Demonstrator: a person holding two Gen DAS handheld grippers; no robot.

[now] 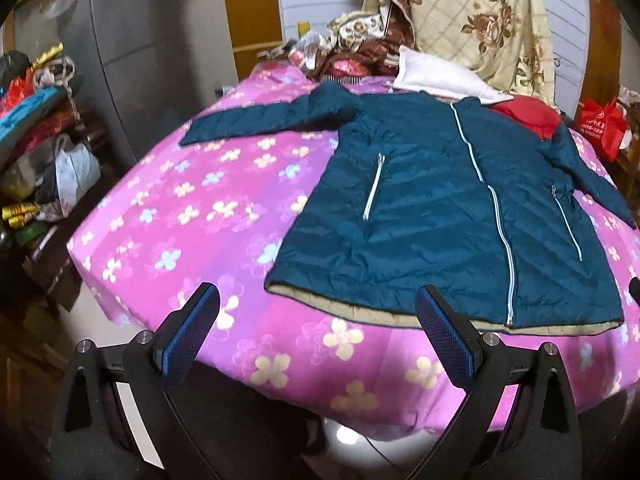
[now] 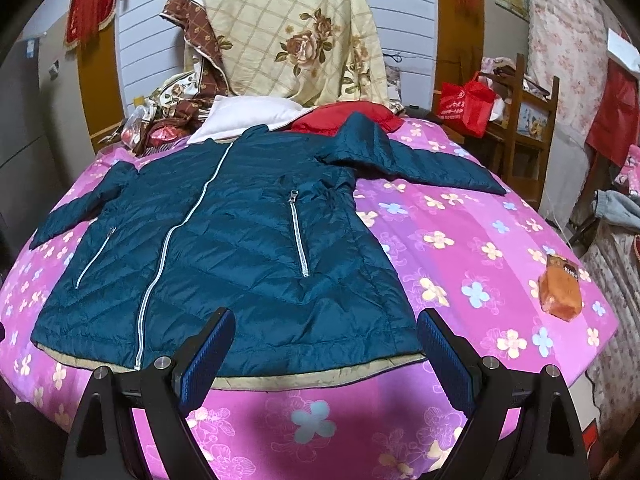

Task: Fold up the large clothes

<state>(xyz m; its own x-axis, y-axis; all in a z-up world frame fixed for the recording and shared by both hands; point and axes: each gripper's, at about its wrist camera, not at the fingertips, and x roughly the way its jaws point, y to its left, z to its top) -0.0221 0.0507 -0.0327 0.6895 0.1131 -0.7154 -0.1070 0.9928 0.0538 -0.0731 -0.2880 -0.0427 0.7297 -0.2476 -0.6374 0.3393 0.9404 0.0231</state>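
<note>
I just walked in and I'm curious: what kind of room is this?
Most likely a lived-in bedroom at home. A teal padded jacket lies spread on a bed with a pink flowered sheet, and a rose-patterned quilt is heaped at its far end.

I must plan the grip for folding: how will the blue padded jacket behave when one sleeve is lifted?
The jacket looks quilted and puffy, so probably light for its size and floppy: a lifted sleeve would likely drape and drag the body. Its shiny shell suggests it may slip between the fingers and slide on the pink bedsheet.
</note>
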